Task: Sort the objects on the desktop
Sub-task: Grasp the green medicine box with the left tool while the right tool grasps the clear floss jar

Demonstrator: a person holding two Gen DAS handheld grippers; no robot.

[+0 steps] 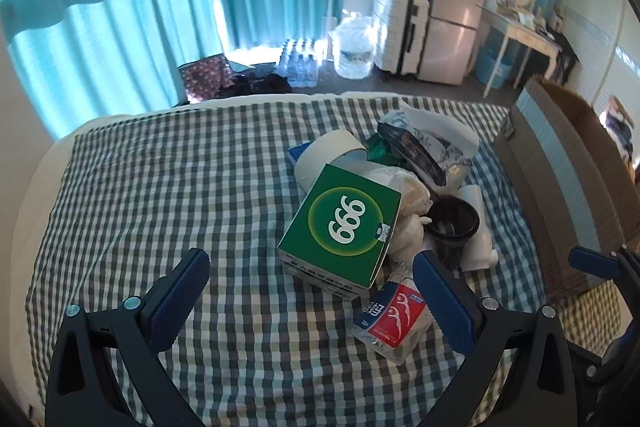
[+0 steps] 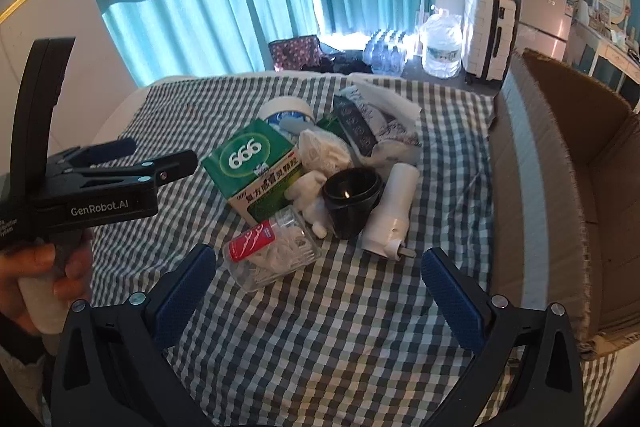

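A pile of items lies on a checked cloth [image 1: 180,187]. In it are a green box marked 999 [image 1: 344,223], a clear floss-pick case with a red label [image 1: 394,315], a black cup [image 1: 454,223], a white plug-in device [image 2: 394,207], a tape roll [image 1: 332,151] and a patterned tissue pack [image 1: 416,147]. My left gripper [image 1: 312,261] hovers open just short of the green box, with nothing between its fingers. My right gripper [image 2: 318,259] is open above the cloth, in front of the floss-pick case [image 2: 272,255] and the black cup [image 2: 352,195]. The left gripper [image 2: 160,153] also shows at the left of the right wrist view.
An open cardboard box [image 2: 560,155] stands along the right edge of the cloth. A hand [image 2: 36,267] holds the left gripper's handle. Beyond the cloth are teal curtains [image 1: 120,7], water bottles [image 1: 352,47], a white suitcase [image 1: 400,27] and a small fridge.
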